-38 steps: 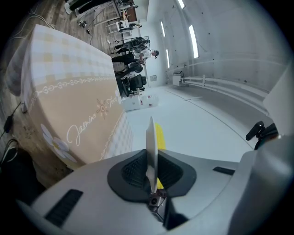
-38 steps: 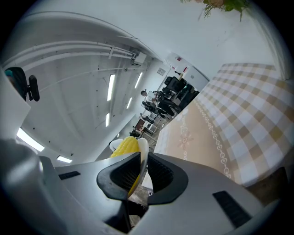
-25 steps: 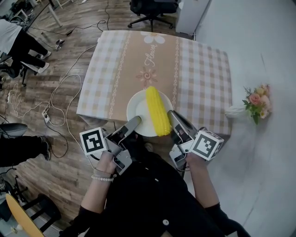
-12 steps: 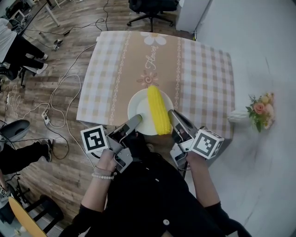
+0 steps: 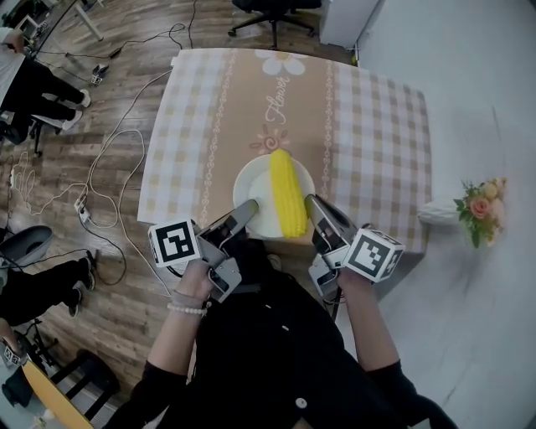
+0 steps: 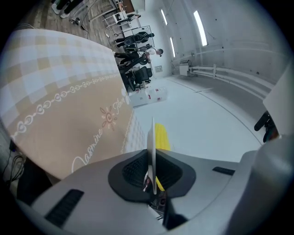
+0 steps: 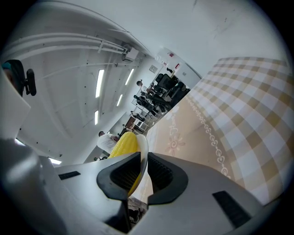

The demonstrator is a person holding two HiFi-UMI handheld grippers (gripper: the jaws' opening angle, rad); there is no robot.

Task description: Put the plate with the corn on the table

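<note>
A white plate [image 5: 253, 189] carries a yellow corn cob [image 5: 286, 192] lying lengthwise on it, over the near edge of the table [image 5: 368, 126] with a beige checked cloth. My left gripper [image 5: 245, 210] is shut on the plate's left near rim, and my right gripper [image 5: 311, 205] is shut on its right near rim. In the left gripper view the plate [image 6: 151, 137] shows edge-on between the pads, with the corn [image 6: 161, 136] behind it. In the right gripper view the plate rim [image 7: 142, 149] sits between the pads and the corn [image 7: 124, 143] rises beside it.
A vase of flowers [image 5: 475, 206] lies on the pale floor to the table's right. Cables [image 5: 100, 180] trail over the wooden floor at left, where seated people's legs [image 5: 38, 88] show. An office chair [image 5: 272, 10] stands beyond the table's far end.
The plate with the corn has moved slightly forward over the table's near edge, both grippers still clamped on its rim.
</note>
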